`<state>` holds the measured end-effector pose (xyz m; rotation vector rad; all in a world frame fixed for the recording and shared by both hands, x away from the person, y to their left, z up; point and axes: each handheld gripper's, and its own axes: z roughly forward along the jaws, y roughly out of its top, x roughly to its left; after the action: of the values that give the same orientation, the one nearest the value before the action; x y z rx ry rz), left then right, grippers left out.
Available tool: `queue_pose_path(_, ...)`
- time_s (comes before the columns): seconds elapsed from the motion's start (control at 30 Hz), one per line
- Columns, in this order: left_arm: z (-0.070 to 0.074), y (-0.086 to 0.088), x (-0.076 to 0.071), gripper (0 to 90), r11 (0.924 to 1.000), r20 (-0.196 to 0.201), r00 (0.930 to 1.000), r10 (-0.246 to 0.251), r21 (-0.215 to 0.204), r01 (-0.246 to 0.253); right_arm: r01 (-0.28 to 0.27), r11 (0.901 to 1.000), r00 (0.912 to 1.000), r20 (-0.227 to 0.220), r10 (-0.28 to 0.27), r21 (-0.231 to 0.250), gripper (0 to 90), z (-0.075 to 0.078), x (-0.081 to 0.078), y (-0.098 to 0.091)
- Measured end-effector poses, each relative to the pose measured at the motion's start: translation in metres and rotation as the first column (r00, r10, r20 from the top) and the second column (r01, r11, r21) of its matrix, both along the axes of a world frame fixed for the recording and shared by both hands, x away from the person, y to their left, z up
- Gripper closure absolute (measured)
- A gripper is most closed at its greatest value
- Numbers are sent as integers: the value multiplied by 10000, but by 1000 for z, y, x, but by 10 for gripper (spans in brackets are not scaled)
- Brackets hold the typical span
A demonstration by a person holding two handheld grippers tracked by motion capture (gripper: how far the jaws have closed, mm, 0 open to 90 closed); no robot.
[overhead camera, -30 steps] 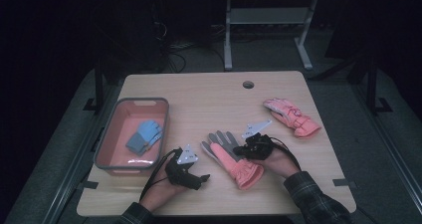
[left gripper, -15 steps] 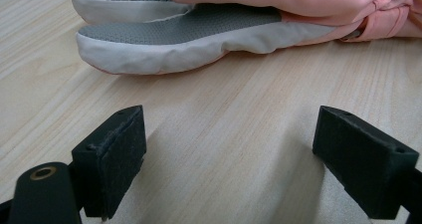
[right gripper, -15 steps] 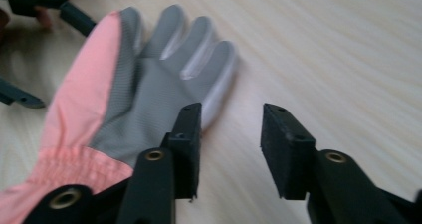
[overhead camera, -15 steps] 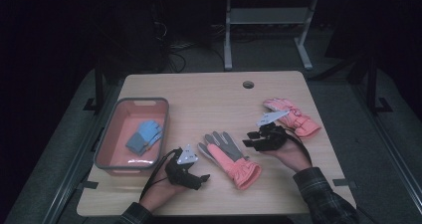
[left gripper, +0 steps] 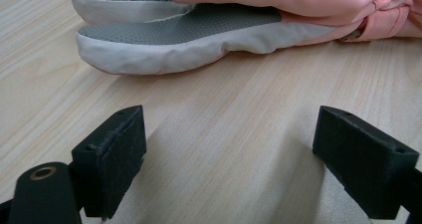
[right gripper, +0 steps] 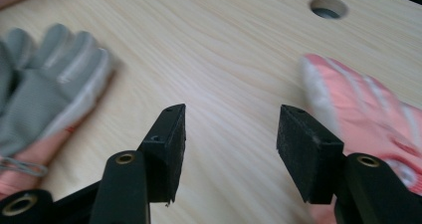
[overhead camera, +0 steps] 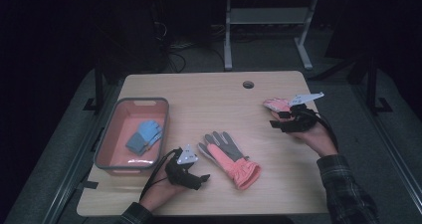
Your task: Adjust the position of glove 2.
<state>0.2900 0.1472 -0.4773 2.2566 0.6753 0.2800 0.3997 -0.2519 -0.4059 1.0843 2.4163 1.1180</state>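
Observation:
A pink glove with a grey palm lies palm up at the table's front middle. My left gripper rests just left of it, open and empty. In the left gripper view the glove's grey fingers lie a little beyond the left gripper. A second pink glove lies at the right, partly hidden by my right gripper. The right gripper hovers over bare wood. Its jaws have just been opening, with nothing between them. That pink glove sits right of its jaws and the grey-palmed glove far left.
A pink tray with a grey rim stands at the left of the wooden table and holds a blue glove. A round cable hole is near the far edge. A metal frame stands on the floor behind the table.
My right gripper left the grey-palmed glove, moved right and slightly up to the second pink glove, and its jaws opened. The left gripper stayed put.

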Motion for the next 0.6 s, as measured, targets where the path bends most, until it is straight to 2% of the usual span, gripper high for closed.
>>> queue_pose_path(0.37,0,0,0,128,10000,3,10000,1,1,-1,999,9945,9946,-244,-1007,-316,442,-6,22,-45)
queue_pose_path(0.6,0,0,0,128,10000,3,10000,-1,1,1,1048,9938,9927,-559,-1068,-384,446,-14,34,-59)
